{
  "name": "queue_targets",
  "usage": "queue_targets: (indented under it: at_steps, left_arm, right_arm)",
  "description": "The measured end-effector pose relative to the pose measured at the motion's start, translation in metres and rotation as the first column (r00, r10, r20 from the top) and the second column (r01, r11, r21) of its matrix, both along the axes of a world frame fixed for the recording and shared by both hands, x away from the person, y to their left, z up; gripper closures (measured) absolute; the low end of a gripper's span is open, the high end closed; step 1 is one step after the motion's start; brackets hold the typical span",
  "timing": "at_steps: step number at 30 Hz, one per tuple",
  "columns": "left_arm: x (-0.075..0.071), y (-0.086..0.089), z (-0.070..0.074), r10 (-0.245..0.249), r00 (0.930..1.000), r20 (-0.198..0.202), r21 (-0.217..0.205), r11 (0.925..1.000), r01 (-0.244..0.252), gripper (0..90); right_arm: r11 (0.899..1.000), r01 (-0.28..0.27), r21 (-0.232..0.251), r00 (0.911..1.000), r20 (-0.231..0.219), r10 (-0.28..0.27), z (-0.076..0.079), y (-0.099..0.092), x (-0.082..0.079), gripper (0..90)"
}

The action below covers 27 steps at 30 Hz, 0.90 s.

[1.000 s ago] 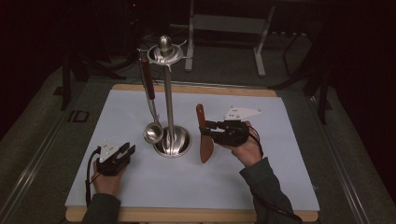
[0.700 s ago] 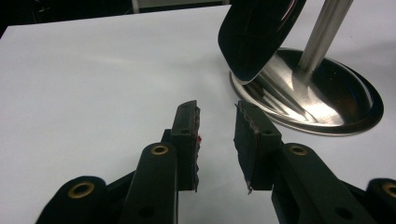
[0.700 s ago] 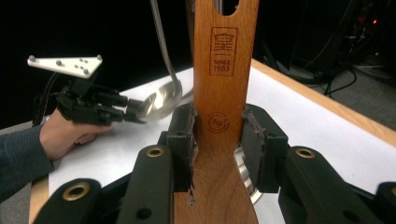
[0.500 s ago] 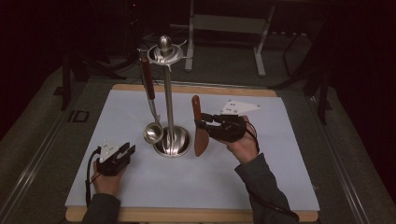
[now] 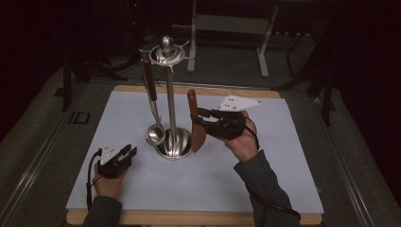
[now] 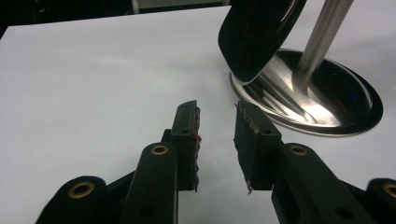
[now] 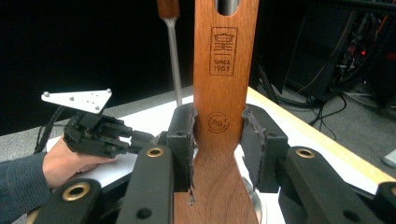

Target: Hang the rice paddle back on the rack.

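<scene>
A steel utensil stand (image 5: pixel 170 99) rises from a round base (image 5: pixel 174 147) in the middle of the white mat. From its top ring hangs a ladle (image 5: pixel 154 134) with a brown handle; its bowl (image 6: pixel 257 37) is just ahead of my left gripper. My right gripper (image 5: pixel 201 118) is shut on a wooden spatula (image 5: pixel 196 130), held nearly upright right of the pole, blade down by the base. The spatula's neck (image 7: pixel 219 93) sits between that gripper's (image 7: pixel 218 135) pads. My left gripper (image 5: pixel 126 153) rests low on the mat left of the base, open (image 6: pixel 217 135), nothing between its pads.
The white mat (image 5: pixel 265 170) lies on a board with a wooden rim (image 5: pixel 189 218). Behind the table are a metal frame (image 5: pixel 227 28) and dark equipment. In the right gripper view the other hand and its gripper (image 7: pixel 98 133) lie beyond the spatula.
My right gripper has raised the spatula to a more upright stance and carried it left, closer to the stand's pole. The left gripper has stayed put.
</scene>
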<state>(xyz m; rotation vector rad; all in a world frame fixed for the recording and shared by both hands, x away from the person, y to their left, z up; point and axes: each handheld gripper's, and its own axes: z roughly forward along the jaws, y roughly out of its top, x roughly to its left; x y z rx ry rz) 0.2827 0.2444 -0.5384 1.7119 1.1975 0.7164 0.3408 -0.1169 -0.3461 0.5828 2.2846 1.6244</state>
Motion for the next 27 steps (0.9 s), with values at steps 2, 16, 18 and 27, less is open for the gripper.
queue_targets:
  at_steps: [2,16,18,27]
  left_arm:
    - [0.000,0.000,0.000,0.000,1.0000,0.000,0.001,1.0000,0.000,70.1]
    - [0.000,0.000,0.000,0.000,1.0000,0.000,-0.001,1.0000,0.000,70.1]
    - [0.000,0.000,0.000,0.000,1.0000,0.000,0.000,1.0000,0.000,70.1]
    - [0.000,0.000,0.000,-0.001,1.0000,0.000,0.001,1.0000,0.001,70.0]
  right_arm:
    - [1.000,-0.006,0.001,0.9999,0.009,0.006,0.004,0.002,-0.001,66.2]
    - [0.999,-0.023,0.028,0.9978,0.063,0.021,0.027,0.016,-0.008,66.2]
    - [0.999,-0.022,0.033,0.9972,0.072,0.020,0.030,0.017,-0.009,66.2]
    - [0.999,-0.018,0.050,0.9957,0.092,0.014,0.042,0.024,-0.012,66.2]
